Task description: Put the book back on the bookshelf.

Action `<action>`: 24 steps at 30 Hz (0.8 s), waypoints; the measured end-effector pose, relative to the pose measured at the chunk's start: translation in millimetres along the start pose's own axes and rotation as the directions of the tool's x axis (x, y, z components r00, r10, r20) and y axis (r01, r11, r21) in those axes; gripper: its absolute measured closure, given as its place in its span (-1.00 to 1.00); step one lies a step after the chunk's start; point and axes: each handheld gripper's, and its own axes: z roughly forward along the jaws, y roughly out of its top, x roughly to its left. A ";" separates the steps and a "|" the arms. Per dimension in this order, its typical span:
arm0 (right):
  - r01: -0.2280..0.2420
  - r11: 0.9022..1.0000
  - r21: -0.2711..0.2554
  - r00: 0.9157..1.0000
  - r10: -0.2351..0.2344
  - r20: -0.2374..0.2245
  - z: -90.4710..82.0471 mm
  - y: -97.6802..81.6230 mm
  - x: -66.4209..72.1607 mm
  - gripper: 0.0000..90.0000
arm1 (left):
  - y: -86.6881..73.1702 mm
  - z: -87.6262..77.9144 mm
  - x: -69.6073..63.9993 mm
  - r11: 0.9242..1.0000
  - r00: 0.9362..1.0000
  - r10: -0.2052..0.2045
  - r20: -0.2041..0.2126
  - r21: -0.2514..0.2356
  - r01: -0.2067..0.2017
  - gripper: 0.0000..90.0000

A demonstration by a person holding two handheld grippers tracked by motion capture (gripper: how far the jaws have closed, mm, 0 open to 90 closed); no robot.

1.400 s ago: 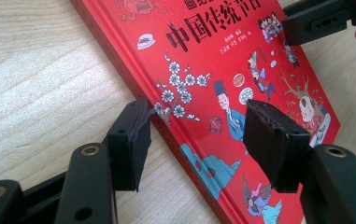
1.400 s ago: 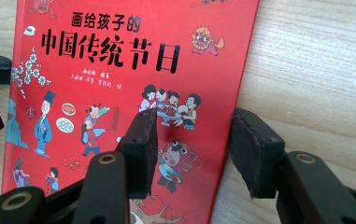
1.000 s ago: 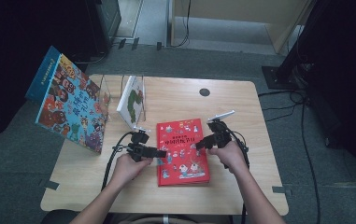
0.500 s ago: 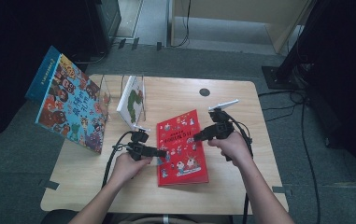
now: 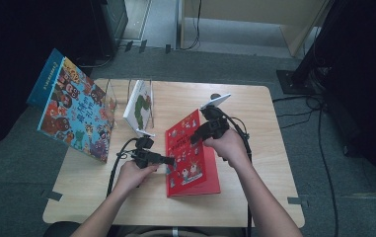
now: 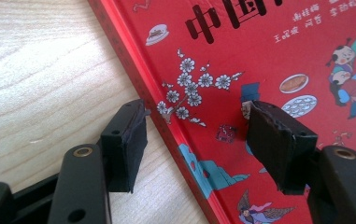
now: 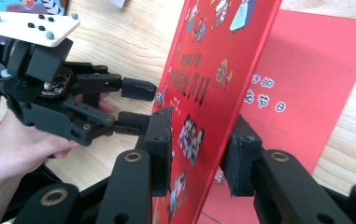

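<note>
Red book's cover [image 5: 188, 143] lifted, right claw [image 5: 194, 139].

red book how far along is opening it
Done: the right gripper, its jaws just closing, pinches the free edge of the front cover of the red book, and the cover stands tilted off the red inner page. In hand: swinging that cover over. The left gripper sits open astride the spine edge, not clamping. Left: probably laying the cover flat open.
</note>
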 end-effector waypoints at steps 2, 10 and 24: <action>0.001 1.000 0.005 1.000 -0.001 0.004 4.6 3.2 4.0 0.49 | 0.3 -1.1 0.3 1.000 1.000 -0.001 0.002 0.001 0.001 -0.14; 0.011 0.998 0.055 1.000 -0.012 0.008 26.4 12.1 9.3 0.63 | 1.3 -3.6 1.7 1.000 1.000 -0.008 0.000 -0.008 0.008 -0.14; 0.006 0.995 0.095 1.000 -0.007 0.010 16.7 19.0 15.7 0.89 | 2.5 -8.1 3.2 0.999 1.000 0.012 0.016 -0.033 -0.012 -0.15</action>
